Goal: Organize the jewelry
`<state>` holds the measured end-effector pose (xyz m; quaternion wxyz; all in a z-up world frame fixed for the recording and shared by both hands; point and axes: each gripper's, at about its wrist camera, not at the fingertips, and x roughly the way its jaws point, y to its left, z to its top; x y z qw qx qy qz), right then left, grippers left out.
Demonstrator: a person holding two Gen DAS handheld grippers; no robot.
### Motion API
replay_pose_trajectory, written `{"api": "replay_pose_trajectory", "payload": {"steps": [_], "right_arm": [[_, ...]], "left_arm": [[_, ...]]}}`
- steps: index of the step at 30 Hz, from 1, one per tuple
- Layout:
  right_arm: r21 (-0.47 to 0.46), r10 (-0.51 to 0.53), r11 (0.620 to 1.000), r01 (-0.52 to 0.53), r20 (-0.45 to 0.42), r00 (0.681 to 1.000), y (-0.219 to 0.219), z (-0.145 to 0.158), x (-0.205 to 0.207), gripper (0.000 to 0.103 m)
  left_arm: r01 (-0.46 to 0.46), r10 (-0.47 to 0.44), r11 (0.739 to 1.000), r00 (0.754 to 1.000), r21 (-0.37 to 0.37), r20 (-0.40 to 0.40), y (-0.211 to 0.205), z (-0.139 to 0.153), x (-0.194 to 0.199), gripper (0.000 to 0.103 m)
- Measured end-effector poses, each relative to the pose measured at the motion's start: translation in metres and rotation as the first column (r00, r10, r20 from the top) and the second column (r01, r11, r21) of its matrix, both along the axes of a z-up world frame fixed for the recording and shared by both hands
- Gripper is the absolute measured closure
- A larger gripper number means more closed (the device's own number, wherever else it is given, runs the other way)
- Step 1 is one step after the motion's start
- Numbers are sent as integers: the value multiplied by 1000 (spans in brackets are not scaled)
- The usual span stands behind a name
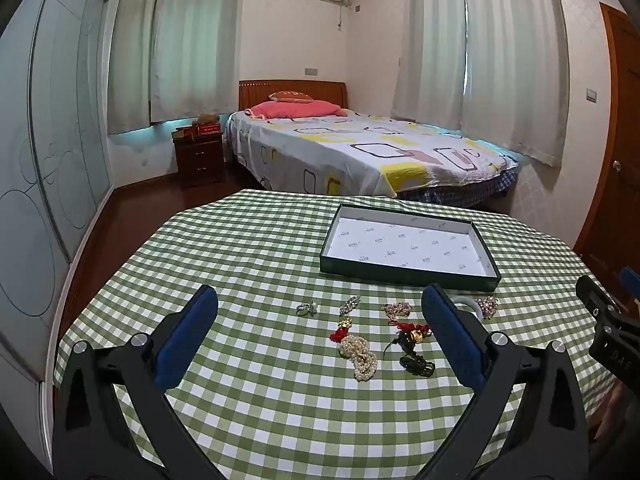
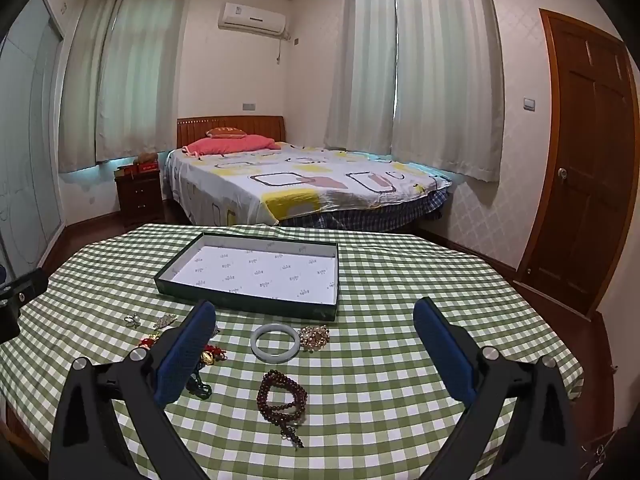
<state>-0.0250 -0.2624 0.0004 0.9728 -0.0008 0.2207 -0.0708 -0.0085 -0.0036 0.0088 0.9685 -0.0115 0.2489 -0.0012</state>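
On checked cloth (image 1: 260, 248), knobbly pearl strand (image 1: 360, 356), smooth bangle (image 2: 275, 341).

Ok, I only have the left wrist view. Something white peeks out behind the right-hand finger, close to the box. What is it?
Observer: A pale bangle, seen whole in the right wrist view and lying flat on the checked cloth.
Operator: Is it touching the box?
Observer: No. A strip of cloth shows between it and the front wall of the box.
Operator: Anything else I'm missing?
Observer: A dark brown bead string lies coiled nearer the camera than the bangle, between the open fingers of the right gripper.
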Motion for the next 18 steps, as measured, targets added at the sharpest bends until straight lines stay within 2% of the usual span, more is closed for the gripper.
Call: {"api": "replay_pose_trajectory", "payload": {"steps": [18], "right_arm": [[-4, 0, 1000, 0, 10, 1000, 1, 1, -3, 6]], "left_arm": [[4, -4, 1000, 1000, 3, -6, -1, -2, -7, 4]]}}
